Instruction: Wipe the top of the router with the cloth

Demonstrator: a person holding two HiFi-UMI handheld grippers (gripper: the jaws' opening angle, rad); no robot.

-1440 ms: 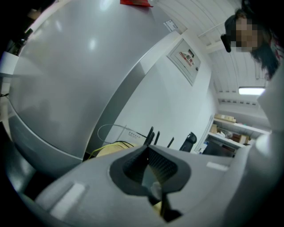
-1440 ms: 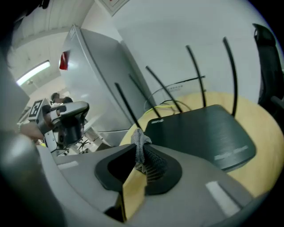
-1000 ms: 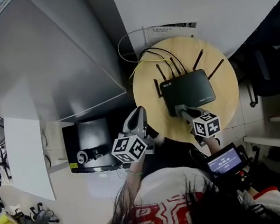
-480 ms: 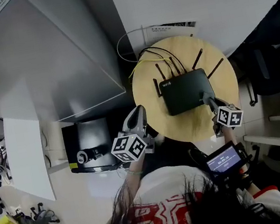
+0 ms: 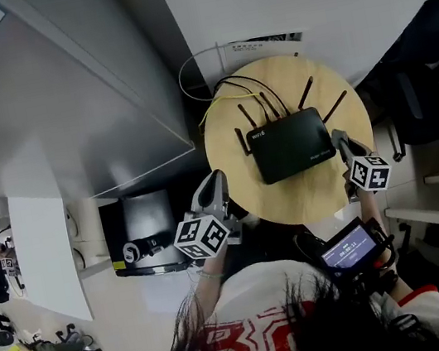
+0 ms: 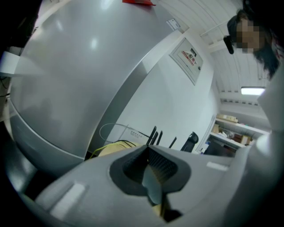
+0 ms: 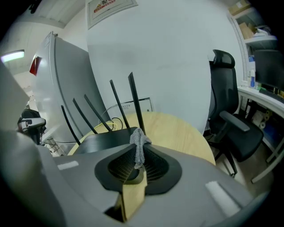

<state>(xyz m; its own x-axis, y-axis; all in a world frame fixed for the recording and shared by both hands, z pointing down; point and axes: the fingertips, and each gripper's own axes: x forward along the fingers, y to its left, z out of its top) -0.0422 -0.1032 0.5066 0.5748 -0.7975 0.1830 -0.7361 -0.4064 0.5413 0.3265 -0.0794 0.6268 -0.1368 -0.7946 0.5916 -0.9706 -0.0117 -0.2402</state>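
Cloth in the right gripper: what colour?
Grey. The cloth shows best in the right gripper view.

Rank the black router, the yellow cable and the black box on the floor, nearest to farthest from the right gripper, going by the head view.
1. black router: right beside the right gripper, on the round wooden table.
2. yellow cable: at the table's far left edge, past the router.
3. black box: off the table, on the floor at left.

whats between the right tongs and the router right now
Only the grey cloth pinched in the right tongs, its tip toward the router edge; otherwise bare wooden table. The right gripper view shows it.
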